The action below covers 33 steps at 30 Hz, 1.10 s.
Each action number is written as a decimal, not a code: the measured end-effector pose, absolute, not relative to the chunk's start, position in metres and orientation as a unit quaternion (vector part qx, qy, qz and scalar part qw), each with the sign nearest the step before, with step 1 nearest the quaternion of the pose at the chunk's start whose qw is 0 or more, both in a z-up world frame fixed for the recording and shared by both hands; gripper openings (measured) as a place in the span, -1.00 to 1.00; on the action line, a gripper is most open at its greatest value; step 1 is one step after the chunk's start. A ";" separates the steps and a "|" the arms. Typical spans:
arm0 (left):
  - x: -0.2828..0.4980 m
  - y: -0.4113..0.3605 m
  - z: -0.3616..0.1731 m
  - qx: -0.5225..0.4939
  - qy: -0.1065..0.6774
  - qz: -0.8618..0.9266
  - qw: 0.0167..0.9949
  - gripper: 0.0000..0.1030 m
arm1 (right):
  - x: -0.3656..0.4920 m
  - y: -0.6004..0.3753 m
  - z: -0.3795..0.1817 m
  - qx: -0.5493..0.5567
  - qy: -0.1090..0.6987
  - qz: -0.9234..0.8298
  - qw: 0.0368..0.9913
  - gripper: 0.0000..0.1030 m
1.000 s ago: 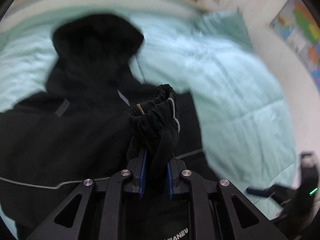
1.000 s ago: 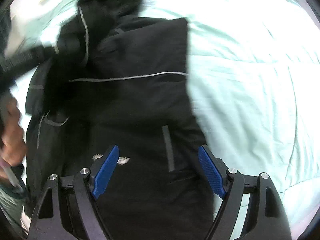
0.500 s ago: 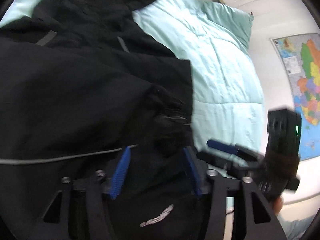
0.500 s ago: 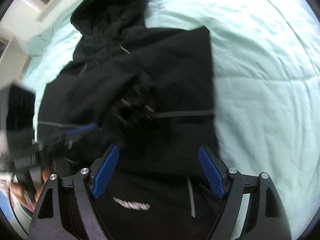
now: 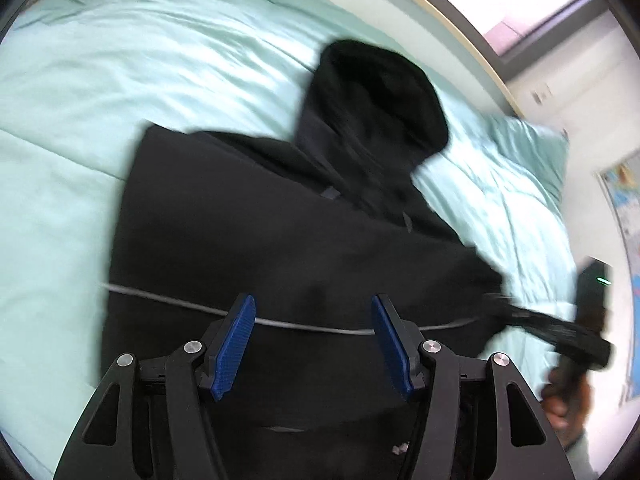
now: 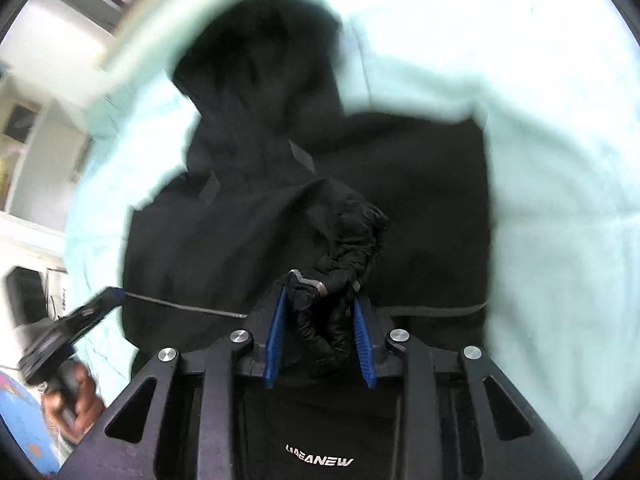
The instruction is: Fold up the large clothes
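Observation:
A large black hooded jacket (image 5: 280,248) lies flat on a mint-green quilt (image 5: 80,88), hood toward the far side. My left gripper (image 5: 314,344) is open and empty, hovering above the jacket's lower body near its thin grey stripe. My right gripper (image 6: 320,316) is shut on a bunched black sleeve cuff (image 6: 344,240) and holds it over the jacket's middle (image 6: 420,208). The right gripper also shows in the left wrist view (image 5: 532,320), and the left gripper in the right wrist view (image 6: 100,304).
The quilt (image 6: 560,160) reaches far around the jacket. A pillow (image 5: 532,148) lies at the head of the bed. A wall map (image 5: 628,216) hangs to the right. A bright window (image 5: 516,4) sits beyond the bed's edge.
My left gripper let go of the sleeve cuff, opened and drew back. My right gripper closed on the cuff lying on the jacket. Both views swung toward the hood.

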<state>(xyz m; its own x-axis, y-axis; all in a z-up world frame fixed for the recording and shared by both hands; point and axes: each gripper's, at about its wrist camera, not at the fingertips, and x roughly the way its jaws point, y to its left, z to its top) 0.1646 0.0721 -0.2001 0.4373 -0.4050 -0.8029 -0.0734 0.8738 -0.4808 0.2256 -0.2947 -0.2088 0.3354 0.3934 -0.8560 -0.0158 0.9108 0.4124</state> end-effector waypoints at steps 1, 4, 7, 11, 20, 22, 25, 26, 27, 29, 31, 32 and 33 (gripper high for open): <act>0.167 0.080 -0.203 -0.232 0.520 -0.093 0.817 0.21 | 0.224 -0.304 -0.194 0.162 0.544 0.122 0.814 -0.33; 0.182 0.086 -0.233 -0.215 0.542 -0.069 0.809 0.21 | 0.228 -0.324 -0.193 0.136 0.539 0.103 0.825 -0.33; 0.192 0.081 -0.261 -0.193 0.555 -0.041 0.808 0.20 | 0.236 -0.328 -0.245 0.061 0.580 0.036 0.812 -0.44; 0.197 0.074 -0.265 -0.163 0.562 -0.028 0.810 0.24 | 0.236 -0.345 -0.316 0.093 0.636 0.014 0.766 -0.45; 0.183 0.069 -0.224 -0.131 0.543 -0.049 0.828 0.28 | 0.228 -0.322 -0.218 0.099 0.570 0.039 0.815 0.08; 0.183 0.068 -0.212 -0.136 0.529 -0.054 0.836 0.28 | 0.227 -0.300 -0.199 0.088 0.550 0.068 0.828 0.08; 0.190 0.062 -0.209 -0.128 0.522 -0.056 0.842 0.28 | 0.236 -0.256 -0.199 0.031 0.549 0.082 0.831 0.08; 0.193 0.064 -0.215 -0.123 0.529 -0.050 0.838 0.28 | 0.240 -0.241 -0.209 0.003 0.555 0.076 0.828 0.05; 0.194 0.066 -0.222 -0.123 0.537 -0.045 0.834 0.28 | 0.244 -0.233 -0.218 -0.009 0.562 0.071 0.824 -0.01; 0.200 0.075 -0.252 -0.137 0.568 -0.027 0.811 0.27 | 0.247 -0.222 -0.255 -0.048 0.587 0.035 0.807 -0.02; 0.201 0.079 -0.271 -0.147 0.571 -0.033 0.807 0.27 | 0.246 -0.225 -0.289 -0.075 0.609 0.014 0.790 -0.02; 0.202 0.077 -0.275 -0.137 0.570 -0.033 0.809 0.27 | 0.245 -0.227 -0.297 -0.064 0.608 0.019 0.791 -0.02; 0.204 0.072 -0.274 -0.121 0.572 -0.028 0.811 0.27 | 0.244 -0.228 -0.299 -0.059 0.604 0.018 0.794 -0.02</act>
